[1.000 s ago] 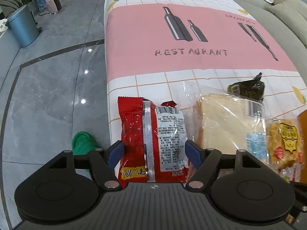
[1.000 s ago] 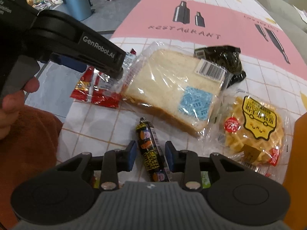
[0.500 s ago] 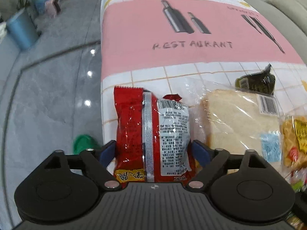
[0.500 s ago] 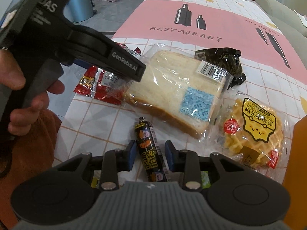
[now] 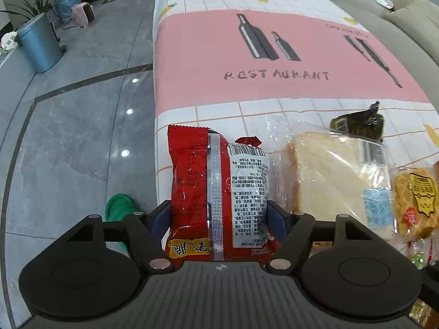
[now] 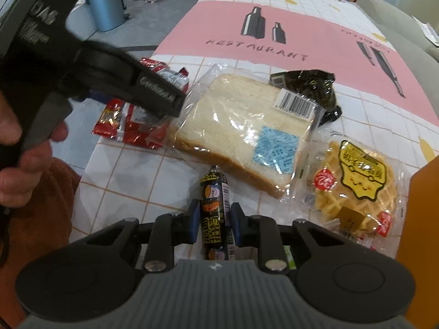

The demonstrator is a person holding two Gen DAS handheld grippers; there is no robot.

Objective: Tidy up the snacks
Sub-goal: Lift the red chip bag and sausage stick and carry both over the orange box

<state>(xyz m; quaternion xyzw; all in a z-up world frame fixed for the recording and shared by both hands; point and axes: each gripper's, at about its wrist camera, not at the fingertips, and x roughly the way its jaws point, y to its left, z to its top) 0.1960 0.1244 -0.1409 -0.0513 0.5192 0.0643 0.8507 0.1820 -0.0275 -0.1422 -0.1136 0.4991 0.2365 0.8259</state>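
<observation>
On the tablecloth's near edge: the snacks are laid out in a loose cluster, seen from both wrist cameras.

Left gripper [image 5: 219,213]: its blue pads are pressed against both sides of the red snack packet [image 5: 216,192], which is clamped between them with its printed back label facing up.

Red snack packet, place: it is found at the table's left edge, at 9 o'clock from the bagged bread slice [image 5: 326,175], with the wrappers just touching.

Right gripper [image 6: 214,224]: the fingers are drawn narrow, and the black sausage stick [image 6: 215,211] is pinched between the blue pads.

Sausage stick, place: it is laid lengthwise on the tablecloth [image 6: 131,181], at 6 o'clock from the bread, its far tip close to the crust.

Bread slice: a barcode sticker and a blue label are borne on its clear bag.

Waffle packet [image 6: 356,186]: it is placed at 3 o'clock from the bread, beside an orange object at the frame edge.

Dark green packet [image 6: 312,87]: it is set at 1 o'clock from the bread, partly under the bag's corner.

Left hand [image 6: 19,150]: it is seen wrapped around the left gripper's handle in the right wrist view.

Floor: a blue bin [image 5: 38,44] is stood well apart from the table, at 10 o'clock.
</observation>
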